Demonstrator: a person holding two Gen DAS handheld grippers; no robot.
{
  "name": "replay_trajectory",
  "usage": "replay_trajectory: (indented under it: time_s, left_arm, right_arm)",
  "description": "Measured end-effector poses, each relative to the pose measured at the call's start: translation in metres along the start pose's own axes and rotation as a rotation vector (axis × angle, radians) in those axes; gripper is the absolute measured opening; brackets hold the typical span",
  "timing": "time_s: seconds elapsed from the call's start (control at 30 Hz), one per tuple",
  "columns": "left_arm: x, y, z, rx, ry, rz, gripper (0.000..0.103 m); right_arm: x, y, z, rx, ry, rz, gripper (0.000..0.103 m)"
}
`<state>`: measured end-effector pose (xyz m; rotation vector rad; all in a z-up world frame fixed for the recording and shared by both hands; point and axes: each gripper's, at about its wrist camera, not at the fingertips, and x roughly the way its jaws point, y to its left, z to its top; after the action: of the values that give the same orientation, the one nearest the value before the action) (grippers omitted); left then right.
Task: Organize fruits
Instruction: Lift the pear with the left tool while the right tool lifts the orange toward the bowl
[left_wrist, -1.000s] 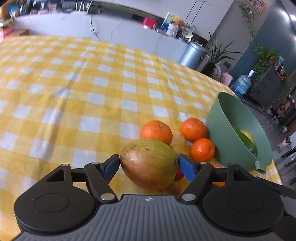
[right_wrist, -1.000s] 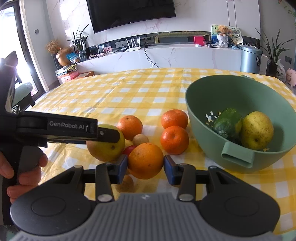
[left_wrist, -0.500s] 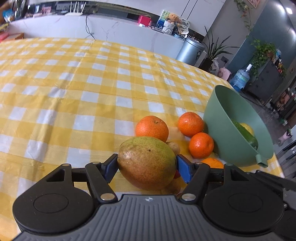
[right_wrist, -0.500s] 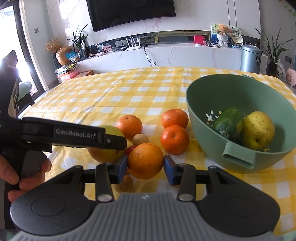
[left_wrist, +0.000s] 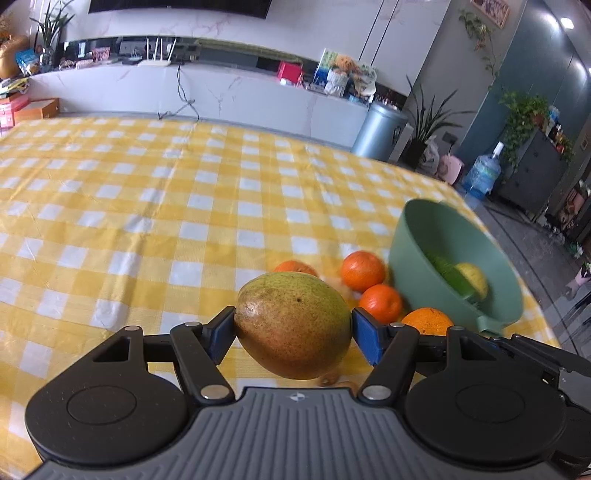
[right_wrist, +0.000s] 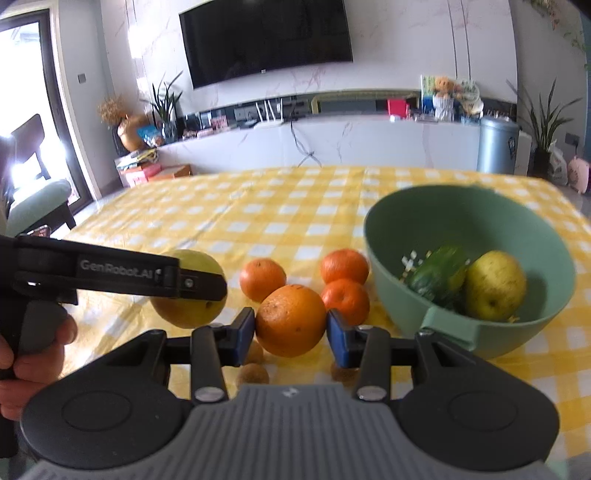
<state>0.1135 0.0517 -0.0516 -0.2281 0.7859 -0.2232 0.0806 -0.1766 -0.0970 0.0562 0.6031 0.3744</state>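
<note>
My left gripper (left_wrist: 293, 330) is shut on a green-brown mango (left_wrist: 293, 325) and holds it above the yellow checked tablecloth (left_wrist: 147, 206). The mango also shows in the right wrist view (right_wrist: 192, 291). My right gripper (right_wrist: 290, 328) is shut on a large orange (right_wrist: 290, 320), lifted off the cloth; it shows in the left wrist view too (left_wrist: 426, 320). Three small tangerines (right_wrist: 263, 279) (right_wrist: 344, 266) (right_wrist: 347, 299) lie on the cloth. A green bowl (right_wrist: 406, 221) to the right holds a yellow pear (right_wrist: 495, 284) and a green fruit (right_wrist: 439, 275).
Several small brown round fruits (right_wrist: 253, 374) lie on the cloth under my right gripper. The table's right edge runs just past the bowl (left_wrist: 406, 229). A white counter (right_wrist: 332, 144) and a grey bin (right_wrist: 496, 144) stand beyond the table.
Both grippers have risen, lifting the mango and the orange off the cloth. The fruit left on the table now sits lower and farther in both views.
</note>
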Motion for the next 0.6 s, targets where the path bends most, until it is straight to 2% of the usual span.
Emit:
replay_trajectory:
  time_s: [0.3,0.6]
  left_arm:
    - [-0.034,-0.037,0.023,0.03,-0.074,-0.039,0.077]
    - [-0.026,-0.091,0.045,0.123,-0.058,-0.096,0.077]
  right_arm:
    - [-0.051,-0.017,0.018,0.027,-0.126,-0.032,0.04]
    - [-0.083,-0.062,0.046,0.044,-0.181,-0.109,0.04]
